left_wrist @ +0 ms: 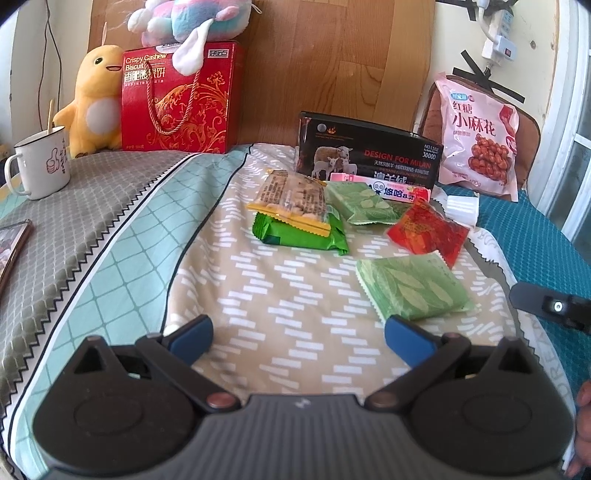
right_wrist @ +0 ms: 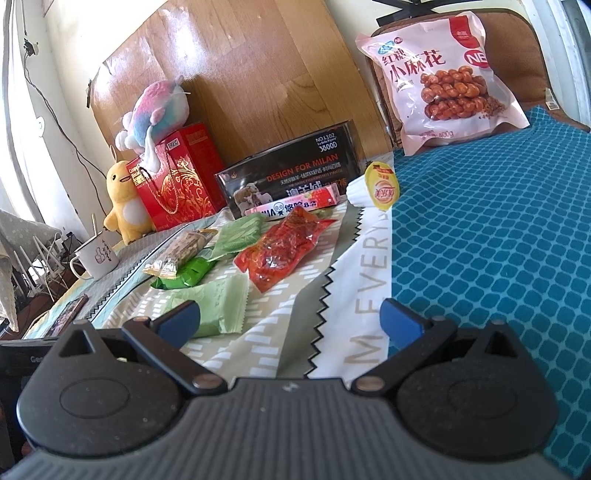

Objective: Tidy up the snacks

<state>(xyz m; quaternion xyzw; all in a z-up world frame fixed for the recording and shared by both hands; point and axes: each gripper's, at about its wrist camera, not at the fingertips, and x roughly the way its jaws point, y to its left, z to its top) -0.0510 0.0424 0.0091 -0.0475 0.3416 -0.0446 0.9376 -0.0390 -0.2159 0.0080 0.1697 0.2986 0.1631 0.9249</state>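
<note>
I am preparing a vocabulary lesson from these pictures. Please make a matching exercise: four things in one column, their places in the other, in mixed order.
Things:
1. white enamel mug
2. pastel plush toy
3. clear yellow-edged snack bar
4. big pink snack bag

Places:
A. on the dark green packet
B. on the red gift box
C. leaning on the brown cushion
D. beside the yellow plush duck

Pairs: 1-D, 2-B, 3-A, 4-C

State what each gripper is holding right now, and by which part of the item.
Nothing is held. The left gripper and right gripper both have their blue fingers spread apart over the patterned bedspread, with no snack between them.
</note>
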